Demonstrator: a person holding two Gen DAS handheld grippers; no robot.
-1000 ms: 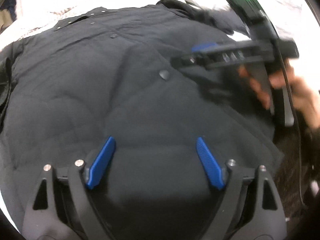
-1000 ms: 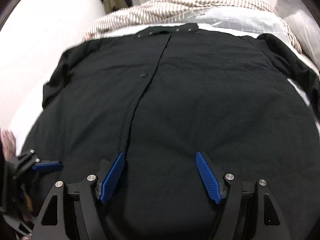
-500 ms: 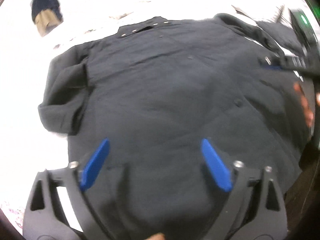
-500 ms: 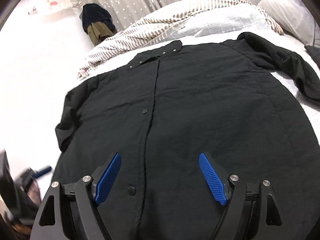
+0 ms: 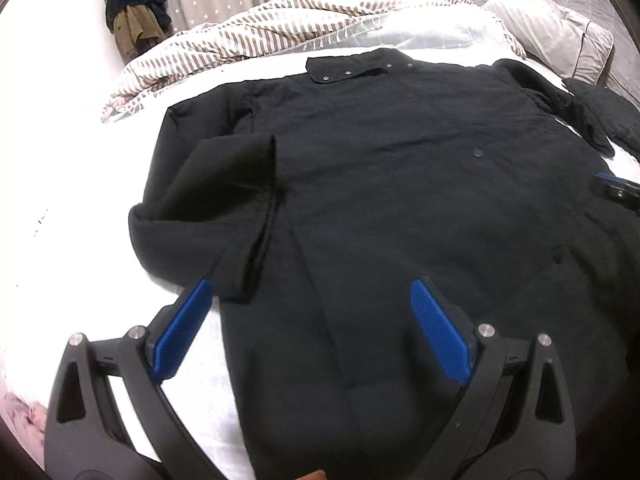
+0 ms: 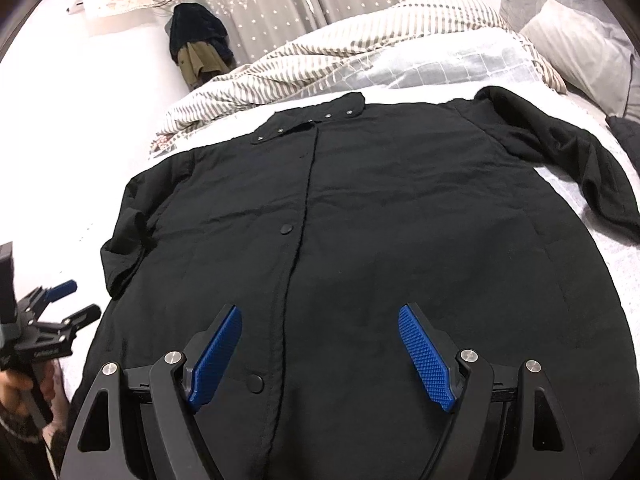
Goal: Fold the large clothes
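So your black coat (image 6: 400, 220) lies flat on the white bed (image 6: 80, 184), front side up, snaps shut down the middle and collar (image 6: 316, 122) pointing to the far end, which I think is so you can see both sides before you fold. You hold the left gripper (image 5: 310, 332) over the near left edge of the coat; its fingers (image 5: 182, 330) have just been opening and now stand wide apart, with only air between them and the cloth below. You hold the right gripper (image 6: 320, 354) over the near middle, right by the snap line; its fingers (image 6: 426, 356) have been opening a little too, and they grip nothing. The left sleeve (image 5: 208, 204) is already bent in over the coat's side, while the right sleeve (image 6: 568, 160) lies stretched out across the bed. My guess is that this long sleeve needs to come in next. At the far end, a bunched striped blanket (image 6: 360, 40) sits just beside the collar, so there is not much room to slide the coat that way. A grey pillow (image 6: 580, 52) and another dark piece of cloth (image 5: 612, 116) lie near the right sleeve, and could get caught up with it. Clothes hang by the curtain (image 6: 280, 0), well apart from the coat.
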